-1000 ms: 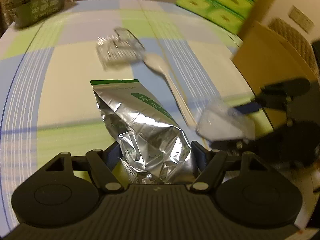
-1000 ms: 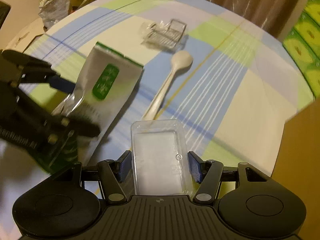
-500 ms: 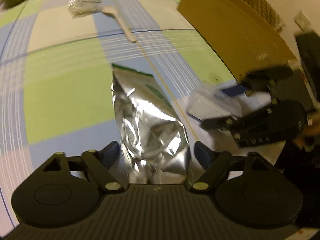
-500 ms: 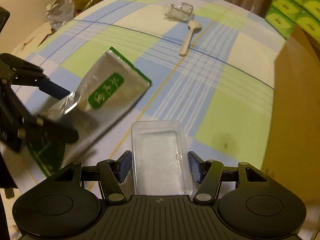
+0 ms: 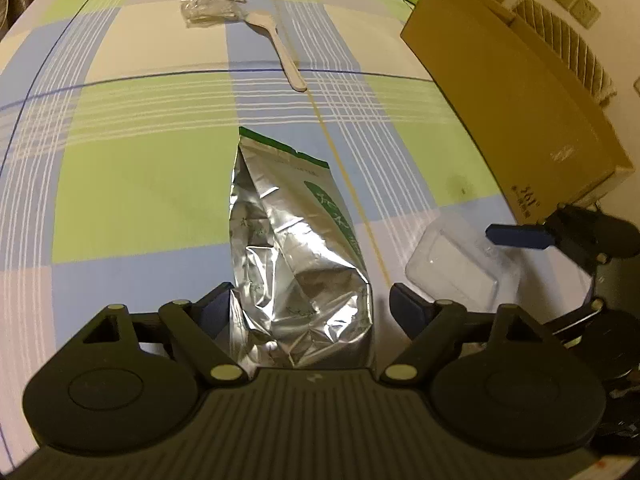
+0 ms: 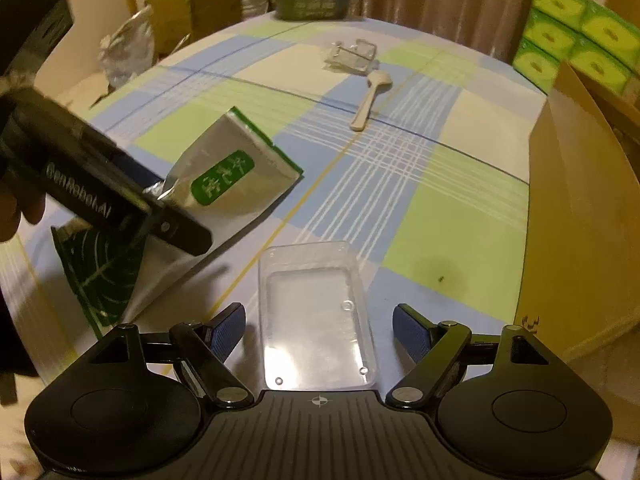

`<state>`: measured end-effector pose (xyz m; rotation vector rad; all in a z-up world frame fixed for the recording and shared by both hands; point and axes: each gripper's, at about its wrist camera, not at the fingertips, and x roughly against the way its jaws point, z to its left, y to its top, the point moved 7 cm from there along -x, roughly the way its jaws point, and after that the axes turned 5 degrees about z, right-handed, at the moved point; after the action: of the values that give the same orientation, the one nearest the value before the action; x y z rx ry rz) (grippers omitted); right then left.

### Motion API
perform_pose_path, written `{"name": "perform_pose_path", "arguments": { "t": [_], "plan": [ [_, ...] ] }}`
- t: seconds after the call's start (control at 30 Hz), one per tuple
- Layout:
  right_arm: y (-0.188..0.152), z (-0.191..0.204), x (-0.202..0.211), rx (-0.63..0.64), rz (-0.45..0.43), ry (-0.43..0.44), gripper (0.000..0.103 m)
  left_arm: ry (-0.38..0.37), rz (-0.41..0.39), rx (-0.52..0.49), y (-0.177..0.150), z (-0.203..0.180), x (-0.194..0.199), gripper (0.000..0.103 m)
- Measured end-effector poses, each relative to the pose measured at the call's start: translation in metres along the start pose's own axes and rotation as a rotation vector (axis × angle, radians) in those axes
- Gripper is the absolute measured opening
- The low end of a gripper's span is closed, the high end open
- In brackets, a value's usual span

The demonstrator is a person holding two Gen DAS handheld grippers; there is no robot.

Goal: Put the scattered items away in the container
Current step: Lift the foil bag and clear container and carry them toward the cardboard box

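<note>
Foil pouch (image 5: 296,248) lies left of plastic tray (image 5: 452,268), spoon (image 5: 276,44) beyond.

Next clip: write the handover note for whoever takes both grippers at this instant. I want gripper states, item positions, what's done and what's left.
Left gripper: jaws closing around the foil pouch, with one pad clear of it, so no firm grip.
Right gripper: jaws opening, with the clear plastic tray between them and gaps on both sides.
Both items are near the cardboard box, probably the container.
The white spoon and the crumpled clear packaging lie at the far end of the table.
Done: nothing is visibly in the box, and its inside is hidden.
Left: all four items.
</note>
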<state>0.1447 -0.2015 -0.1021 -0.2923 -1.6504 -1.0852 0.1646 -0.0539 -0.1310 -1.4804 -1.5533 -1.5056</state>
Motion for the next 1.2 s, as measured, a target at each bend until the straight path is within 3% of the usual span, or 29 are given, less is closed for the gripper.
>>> {"name": "perform_pose_path", "arguments": {
  "t": [0.07,0.13,0.33,0.4,0.47,0.6,0.67,0.77,1.2],
  "plan": [
    [0.000,-0.005,-0.001,-0.048,-0.004,0.031,0.078,0.027,0.003,-0.032,0.000,0.000,0.000,0.066],
    [0.000,-0.007,0.000,-0.064,-0.007,0.039,0.078,0.021,0.002,-0.042,0.001,-0.001,0.001,0.063],
    [-0.001,-0.003,0.002,-0.032,-0.014,0.033,0.076,0.008,0.015,-0.044,-0.002,0.000,0.003,0.064],
    [-0.002,-0.001,0.002,-0.018,-0.015,0.025,0.069,0.010,0.019,-0.032,-0.002,0.000,0.001,0.067],
    [-0.003,0.000,0.001,-0.012,-0.010,0.013,0.056,0.017,0.017,-0.033,-0.002,-0.001,0.000,0.067],
    [-0.007,-0.001,0.002,-0.034,-0.014,0.007,0.055,0.054,0.014,-0.064,-0.004,-0.005,-0.001,0.067],
    [-0.006,-0.001,0.007,-0.043,-0.028,0.008,0.055,0.061,0.013,-0.085,-0.006,-0.008,0.000,0.059],
    [-0.005,-0.001,0.016,-0.050,-0.049,0.003,0.055,0.063,0.006,-0.097,-0.009,-0.013,0.006,0.056],
    [-0.014,0.003,0.045,-0.091,-0.082,-0.011,0.055,0.049,-0.008,-0.095,-0.030,-0.029,0.031,0.054]
  ]
}}
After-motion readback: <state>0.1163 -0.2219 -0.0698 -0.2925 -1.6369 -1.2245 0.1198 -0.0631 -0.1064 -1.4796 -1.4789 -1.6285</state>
